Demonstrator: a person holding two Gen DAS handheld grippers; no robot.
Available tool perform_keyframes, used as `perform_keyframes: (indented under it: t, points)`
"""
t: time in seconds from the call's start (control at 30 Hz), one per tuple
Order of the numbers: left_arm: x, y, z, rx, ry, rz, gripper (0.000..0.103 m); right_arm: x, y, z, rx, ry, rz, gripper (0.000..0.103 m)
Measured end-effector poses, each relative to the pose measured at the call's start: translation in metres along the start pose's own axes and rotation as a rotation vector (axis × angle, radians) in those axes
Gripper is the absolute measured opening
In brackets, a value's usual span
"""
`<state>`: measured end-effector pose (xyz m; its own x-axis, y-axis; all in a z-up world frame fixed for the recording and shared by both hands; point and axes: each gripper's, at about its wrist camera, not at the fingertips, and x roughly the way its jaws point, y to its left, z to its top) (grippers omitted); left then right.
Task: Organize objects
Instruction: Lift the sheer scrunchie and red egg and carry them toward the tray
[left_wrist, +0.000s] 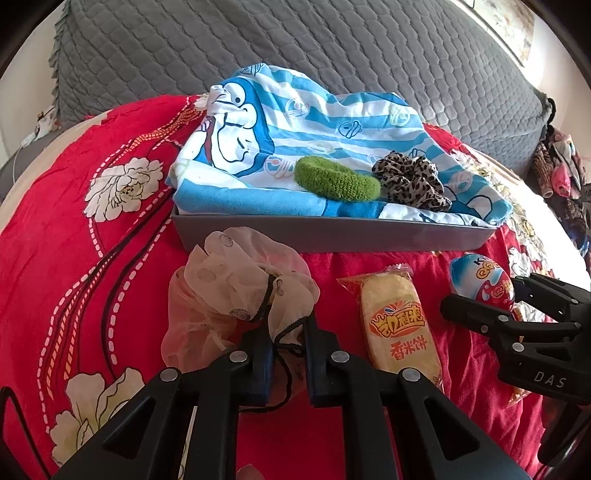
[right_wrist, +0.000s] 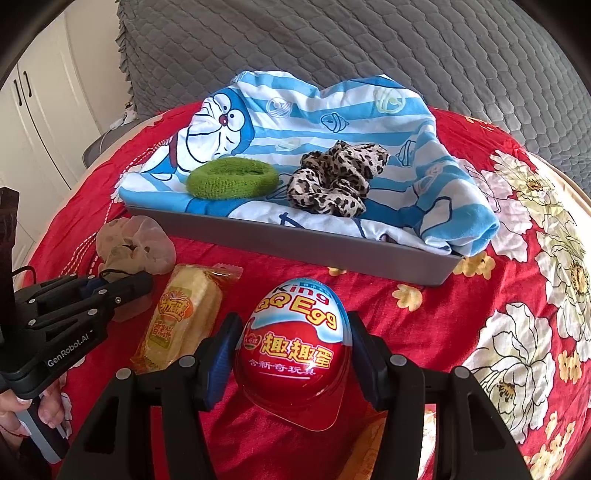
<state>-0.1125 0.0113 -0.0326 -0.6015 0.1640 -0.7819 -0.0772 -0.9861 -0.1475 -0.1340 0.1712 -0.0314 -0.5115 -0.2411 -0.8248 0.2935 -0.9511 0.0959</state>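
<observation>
Flanking the QQ Egg (right_wrist: 295, 354), the right tool (right_wrist: 291, 365) sits wide on the red bedspread (right_wrist: 424, 332). Only the left view shows the left tool (left_wrist: 288, 362) narrowed around the sheer scrunchie's (left_wrist: 236, 291) cord, near the grey tray (left_wrist: 332, 236).

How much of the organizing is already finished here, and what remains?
Done: the green fuzzy hair band and leopard-print scrunchie lie in the grey tray. In hand: the left gripper pinches the sheer cream scrunchie; the right gripper brackets the red toy egg. Left: the yellow rice-cracker packet.
</observation>
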Motion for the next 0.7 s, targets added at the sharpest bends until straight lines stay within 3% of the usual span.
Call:
perform_keyframes:
  t: [0.7]
  points:
    - [-0.016, -0.005, -0.009, -0.015, 0.007, 0.036, 0.013, -0.022, 0.023, 0.001, -0.053, -0.028, 0.031, 0.057]
